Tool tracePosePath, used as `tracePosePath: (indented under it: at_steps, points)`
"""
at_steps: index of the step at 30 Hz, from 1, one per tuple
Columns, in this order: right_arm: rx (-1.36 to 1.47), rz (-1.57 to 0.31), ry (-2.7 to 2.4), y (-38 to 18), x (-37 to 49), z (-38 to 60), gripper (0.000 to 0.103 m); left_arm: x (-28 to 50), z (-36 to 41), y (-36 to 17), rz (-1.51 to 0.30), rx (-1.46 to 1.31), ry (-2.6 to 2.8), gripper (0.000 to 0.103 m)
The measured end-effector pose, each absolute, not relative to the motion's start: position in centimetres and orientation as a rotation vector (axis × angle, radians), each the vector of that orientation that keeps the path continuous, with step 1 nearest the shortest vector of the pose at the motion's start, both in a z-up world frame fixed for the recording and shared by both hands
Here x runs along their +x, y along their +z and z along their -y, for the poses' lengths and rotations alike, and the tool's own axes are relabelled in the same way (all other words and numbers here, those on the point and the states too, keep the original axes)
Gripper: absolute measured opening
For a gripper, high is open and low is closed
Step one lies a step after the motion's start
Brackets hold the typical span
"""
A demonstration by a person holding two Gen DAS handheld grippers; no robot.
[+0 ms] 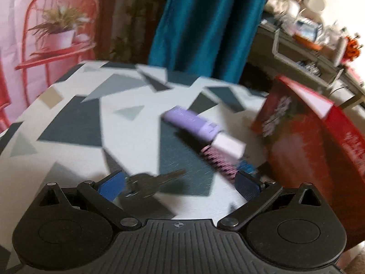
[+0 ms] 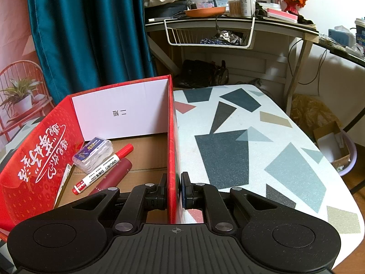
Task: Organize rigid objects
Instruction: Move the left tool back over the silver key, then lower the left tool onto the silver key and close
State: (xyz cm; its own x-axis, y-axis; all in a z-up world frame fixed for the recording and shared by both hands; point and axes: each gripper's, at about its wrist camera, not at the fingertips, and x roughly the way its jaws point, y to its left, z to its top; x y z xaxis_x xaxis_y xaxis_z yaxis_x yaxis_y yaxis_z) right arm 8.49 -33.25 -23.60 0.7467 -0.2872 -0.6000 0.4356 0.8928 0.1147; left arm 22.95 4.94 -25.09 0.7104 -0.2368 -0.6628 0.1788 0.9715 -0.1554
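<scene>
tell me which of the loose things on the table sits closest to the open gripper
The metal key, lying just ahead of the left gripper by its left pad; the purple-handled brush lies farther out.

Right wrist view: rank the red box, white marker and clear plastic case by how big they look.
1. red box
2. white marker, longer
3. clear plastic case, shorter but bulkier, so these two are close.
</scene>
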Motion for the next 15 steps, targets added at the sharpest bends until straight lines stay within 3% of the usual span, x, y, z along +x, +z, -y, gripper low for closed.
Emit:
tracePosePath:
  at_steps: [6,10,15]
  points:
    - [0.253,-0.613,-0.401,-23.6,8.5,33.3,0.010,23.2,-6.6,-25.8,-0.746,-0.147,-0.164,0.096]
    - [0.253,-0.613,-0.401,-23.6,8.5,33.3,0.010,23.7,-6.6,-25.7,-0.728,-0.114,-0.186,0.063]
    - [0.251,-0.614,-0.401,-23.6,8.5,33.3,0.010,24.2,-7.3,-26.3,-0.728,-0.133,-0.153,0.061]
